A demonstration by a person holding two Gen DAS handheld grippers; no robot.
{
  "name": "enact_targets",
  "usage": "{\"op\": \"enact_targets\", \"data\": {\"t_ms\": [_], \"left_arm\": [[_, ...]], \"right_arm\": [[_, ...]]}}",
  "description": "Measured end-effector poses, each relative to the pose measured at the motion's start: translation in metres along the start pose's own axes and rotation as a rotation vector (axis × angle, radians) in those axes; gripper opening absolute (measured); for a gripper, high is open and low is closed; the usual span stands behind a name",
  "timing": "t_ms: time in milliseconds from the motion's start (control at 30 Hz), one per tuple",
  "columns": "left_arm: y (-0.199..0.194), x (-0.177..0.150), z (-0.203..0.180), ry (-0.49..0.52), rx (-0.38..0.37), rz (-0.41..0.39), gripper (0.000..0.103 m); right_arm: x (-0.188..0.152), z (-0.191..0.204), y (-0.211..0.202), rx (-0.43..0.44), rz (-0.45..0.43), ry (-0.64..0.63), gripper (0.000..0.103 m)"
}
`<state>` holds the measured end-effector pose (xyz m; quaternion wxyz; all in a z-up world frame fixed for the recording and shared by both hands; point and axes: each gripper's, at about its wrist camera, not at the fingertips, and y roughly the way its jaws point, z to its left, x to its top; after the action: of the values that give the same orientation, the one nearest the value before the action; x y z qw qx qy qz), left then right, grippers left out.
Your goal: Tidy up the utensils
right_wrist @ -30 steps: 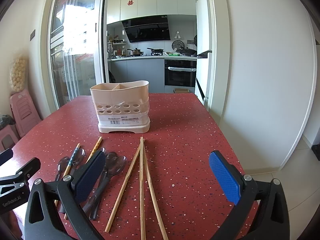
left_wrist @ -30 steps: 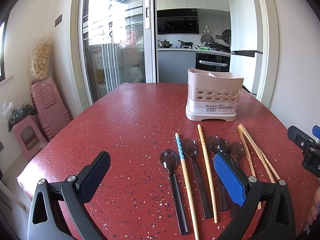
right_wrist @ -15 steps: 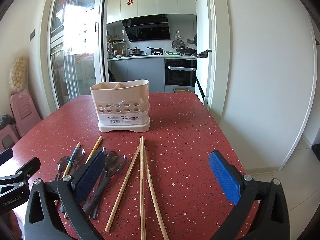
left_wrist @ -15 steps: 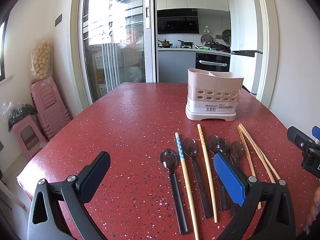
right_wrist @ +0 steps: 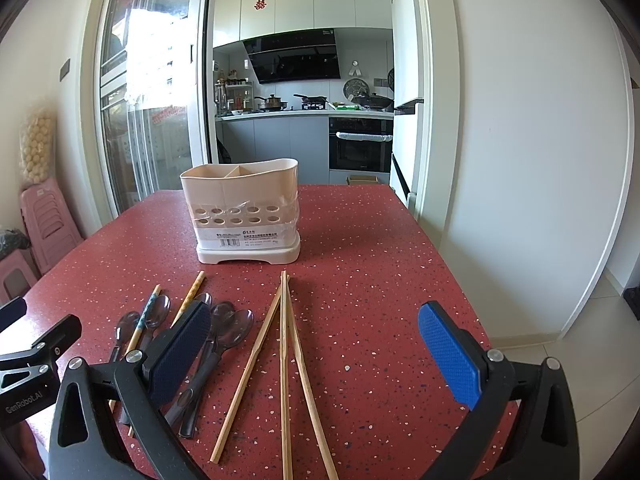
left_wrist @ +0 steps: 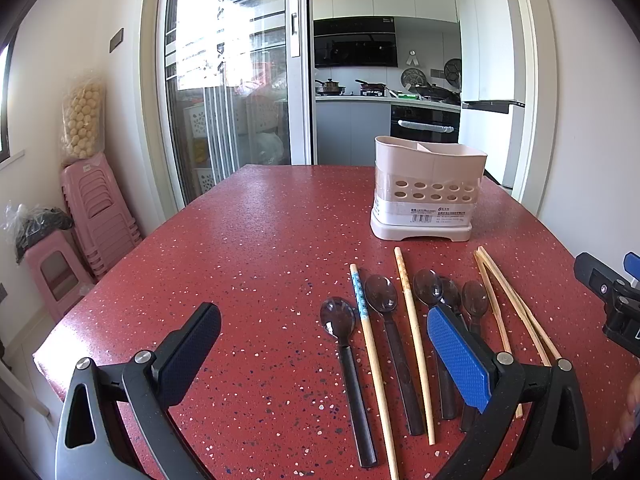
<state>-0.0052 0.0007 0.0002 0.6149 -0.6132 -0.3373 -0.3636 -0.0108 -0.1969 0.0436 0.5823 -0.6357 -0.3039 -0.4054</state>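
A beige two-compartment utensil holder stands upright on the red speckled table. In front of it lie several dark plastic spoons and several chopsticks: a blue-patterned one, a plain one, and three bamboo ones fanned out. My left gripper is open, low over the near table, with its blue pad above the spoon handles. Wide open too, my right gripper hovers over the bamboo chopsticks. Neither holds anything.
The table's right edge drops to a tiled floor beside a white wall. Stacked pink stools stand left of the table. A glass sliding door and kitchen counter lie beyond the far edge. Part of the other gripper shows at right.
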Motion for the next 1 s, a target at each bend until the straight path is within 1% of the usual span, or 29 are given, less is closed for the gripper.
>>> {"op": "enact_targets", "data": {"t_ms": [1000], "left_arm": [[0.0008,-0.0012,-0.0037,-0.002,-0.004,0.002,0.103]], "right_arm": [[-0.0023,0.0004,0.0012,0.001,0.007,0.002,0.103]]}}
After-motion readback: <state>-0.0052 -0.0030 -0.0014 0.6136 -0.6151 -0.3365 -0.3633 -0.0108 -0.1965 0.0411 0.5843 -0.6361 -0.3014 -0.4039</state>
